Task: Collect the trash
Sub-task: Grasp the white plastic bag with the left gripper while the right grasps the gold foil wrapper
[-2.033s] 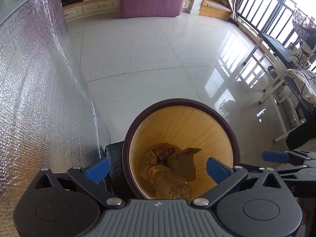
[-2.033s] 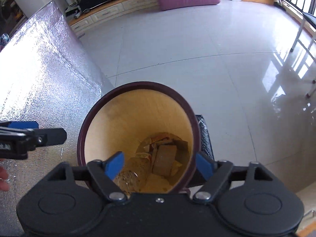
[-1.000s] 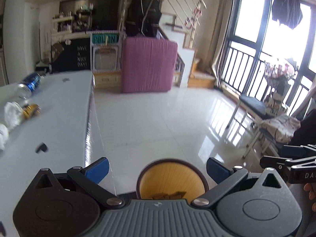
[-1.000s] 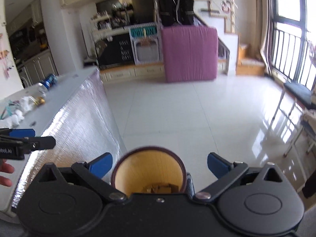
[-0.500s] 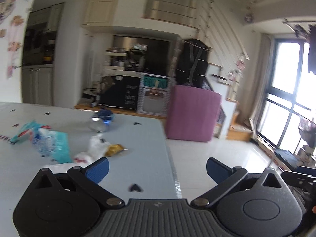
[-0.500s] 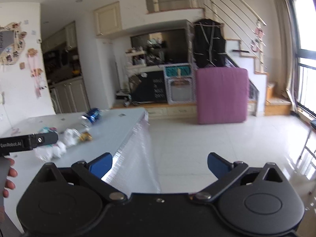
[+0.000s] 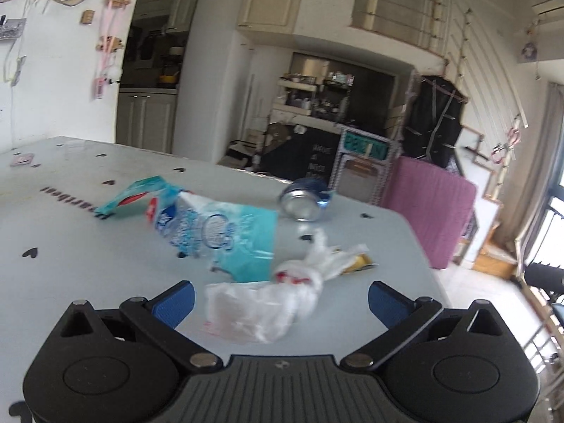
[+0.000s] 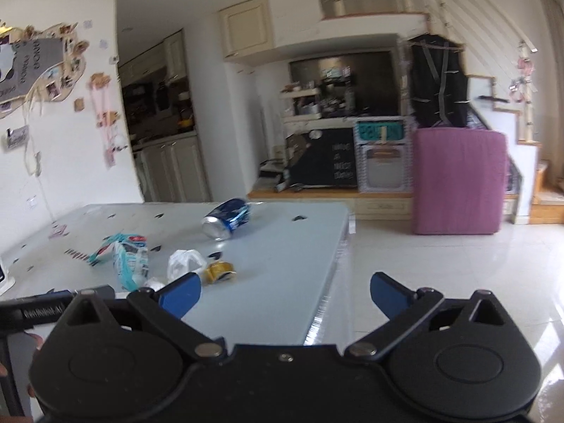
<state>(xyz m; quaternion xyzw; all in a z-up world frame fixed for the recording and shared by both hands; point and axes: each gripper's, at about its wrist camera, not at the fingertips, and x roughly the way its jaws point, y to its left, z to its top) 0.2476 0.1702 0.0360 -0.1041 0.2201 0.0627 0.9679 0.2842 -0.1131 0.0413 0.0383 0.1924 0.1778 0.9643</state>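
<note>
Pale grey-blue and dotted with small dark heart shapes, the bench [image 7: 88, 257] carries all the trash that shows. Nearest the left gripper [image 7: 281, 298] lies a crumpled white plastic bag [image 7: 268, 299], knotted near its middle, sitting between the two blue fingertips but not touching either; the jaws are spread wide and hold nothing. Just behind the bag is a teal and white plastic wrapper [image 7: 215, 229] with red and blue print, partly see-through, and a thin teal strip [image 7: 134, 194] trails from it toward the far left. A small gold piece [image 7: 357, 263], possibly a foil wrapper though motion blur makes it hard to say, rests just beside the bag's far end. Farther back a dented blue can [image 7: 306, 200] lies on its side with its silver bottom toward the camera.

The right gripper [image 8: 284, 294] hangs over the bench's near right edge, its jaws likewise released and empty. From the right wrist view the same litter sits well ahead and to the left: the blue can [image 8: 227, 220], the teal wrapper [image 8: 128, 257], the white bag [image 8: 185, 262] and the gold piece [image 8: 219, 270]. Beyond the bench, white floor tiles [image 8: 440, 268] run to a pink mattress [image 8: 460, 181] standing on its edge.
</note>
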